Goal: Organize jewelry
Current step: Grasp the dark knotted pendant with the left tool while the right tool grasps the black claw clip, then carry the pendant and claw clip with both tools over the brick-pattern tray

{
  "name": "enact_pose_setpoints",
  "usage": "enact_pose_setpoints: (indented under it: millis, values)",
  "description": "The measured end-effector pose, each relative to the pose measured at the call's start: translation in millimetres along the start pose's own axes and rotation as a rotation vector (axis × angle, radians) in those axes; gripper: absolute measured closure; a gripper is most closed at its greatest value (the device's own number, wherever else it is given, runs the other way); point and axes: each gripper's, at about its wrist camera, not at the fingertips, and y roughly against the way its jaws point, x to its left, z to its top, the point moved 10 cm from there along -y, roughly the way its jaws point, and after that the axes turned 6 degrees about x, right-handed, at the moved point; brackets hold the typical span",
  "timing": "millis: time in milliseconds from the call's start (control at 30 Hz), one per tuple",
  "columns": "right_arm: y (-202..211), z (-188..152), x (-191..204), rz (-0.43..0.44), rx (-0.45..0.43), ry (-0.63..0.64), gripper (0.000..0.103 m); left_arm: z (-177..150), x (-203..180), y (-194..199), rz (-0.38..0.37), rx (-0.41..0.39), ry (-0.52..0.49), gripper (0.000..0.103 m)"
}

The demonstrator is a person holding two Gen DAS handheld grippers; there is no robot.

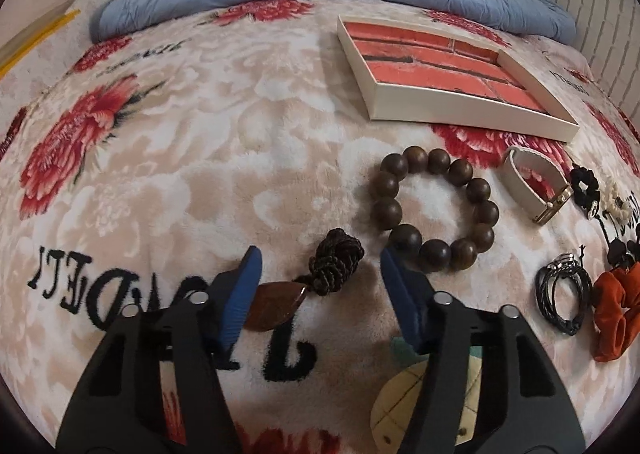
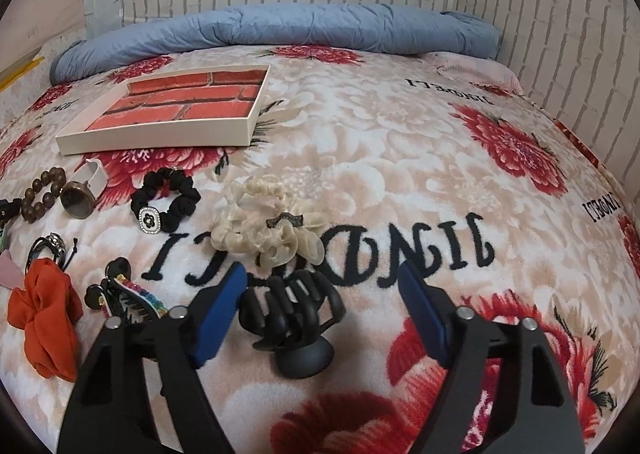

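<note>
On the flowered blanket, my left gripper [image 1: 320, 278] stands open around a brown knotted cord [image 1: 338, 262] with a leaf pendant [image 1: 276, 306]; the pendant lies against the left finger. A wooden bead bracelet [image 1: 387, 210] lies just beyond the right finger. In the right wrist view my right gripper [image 2: 322, 282] is open around a black claw clip [image 2: 292, 310]; the clip sits close to the left finger and well apart from the right one. A shallow white tray [image 1: 472, 110] [image 2: 156, 144] with a brick-print floor lies farther back, nothing in it.
A white watch [image 2: 76, 194], black scrunchie [image 2: 188, 194], cream scrunchie [image 2: 256, 230], orange scrunchie [image 2: 44, 306], a colourful hair clip [image 2: 128, 294] and black cord bracelets [image 1: 546, 290] lie scattered nearby. A blue quilt [image 2: 280, 26] lies rolled along the brick wall behind.
</note>
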Motion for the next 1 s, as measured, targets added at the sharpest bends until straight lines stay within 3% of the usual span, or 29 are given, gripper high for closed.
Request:
enact_pose_setpoints:
  millis: [233,333,733,1000]
  values:
    - [-3.5,-2.5,4.7,0.022,0.012,0.011,0.041,0.3,-4.0,-7.5,0.003,0.008,-0.013,0.065]
    - [-5.1,-3.9,9.0,0.045,0.023,0.023,0.053,-0.6,-6.2,-8.7,-0.002,0.01,-0.024,0.074]
    - [0.9,17.0,7.3,0.083,0.007,0.004,0.054,2.7,-2.8,-9.2,-0.04,0.013,0.008,0.083]
    - [13.2,57.8,34.4,0.111,-0.047,0.034,0.054,28.2,-1.9,29.9,-0.056,-0.11,0.025,0.084]
